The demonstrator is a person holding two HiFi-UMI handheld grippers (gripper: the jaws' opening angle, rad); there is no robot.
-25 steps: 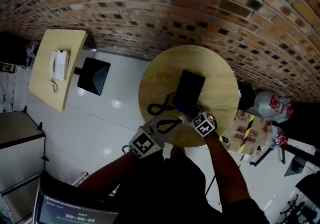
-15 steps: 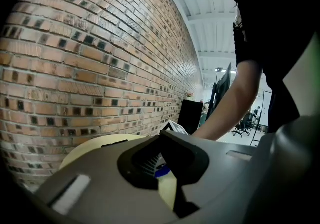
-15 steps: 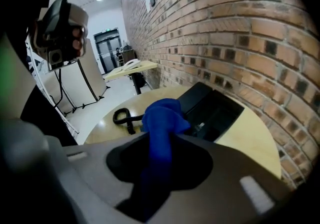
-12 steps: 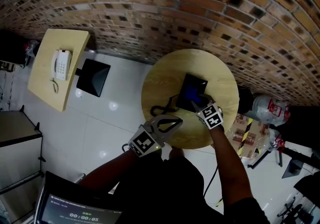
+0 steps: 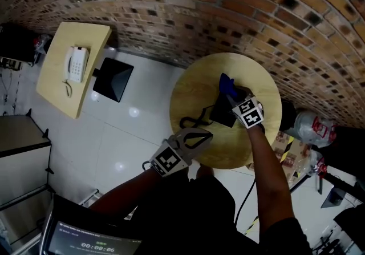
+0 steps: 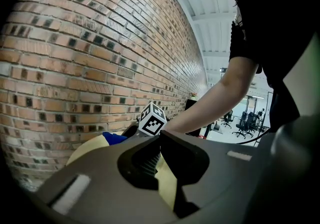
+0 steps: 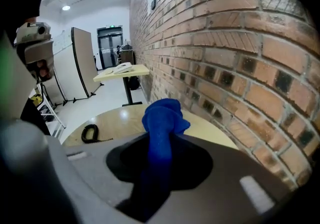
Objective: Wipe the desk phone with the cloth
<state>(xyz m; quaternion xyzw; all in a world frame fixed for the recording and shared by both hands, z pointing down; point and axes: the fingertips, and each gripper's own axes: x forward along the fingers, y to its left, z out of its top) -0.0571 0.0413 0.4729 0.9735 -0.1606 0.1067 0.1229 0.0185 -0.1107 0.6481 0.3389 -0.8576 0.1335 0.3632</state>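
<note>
A black desk phone [image 5: 221, 111] lies on the round wooden table [image 5: 194, 89], its coiled cord [image 5: 191, 120] trailing to the left. My right gripper [image 5: 231, 94] is shut on a bunched blue cloth [image 5: 227, 83], which sticks out past the phone's far end, toward the brick wall. In the right gripper view the blue cloth [image 7: 161, 120] fills the jaws of my right gripper [image 7: 162, 143] and hides the phone; the cord [image 7: 90, 133] shows at left. My left gripper [image 5: 205, 133] hovers at the table's near left edge, jaws together and empty [image 6: 159, 140].
A brick wall [image 5: 274, 14] runs close behind the table. A rectangular table [image 5: 57, 85] with a white phone [image 5: 75, 64] stands far left beside a black square stand [image 5: 113, 80]. A large water bottle [image 5: 311, 122] and clutter lie right of the round table.
My right gripper has carried the cloth from the phone's near end across it to its far end, toward the wall. The left gripper has stayed by the near edge.
</note>
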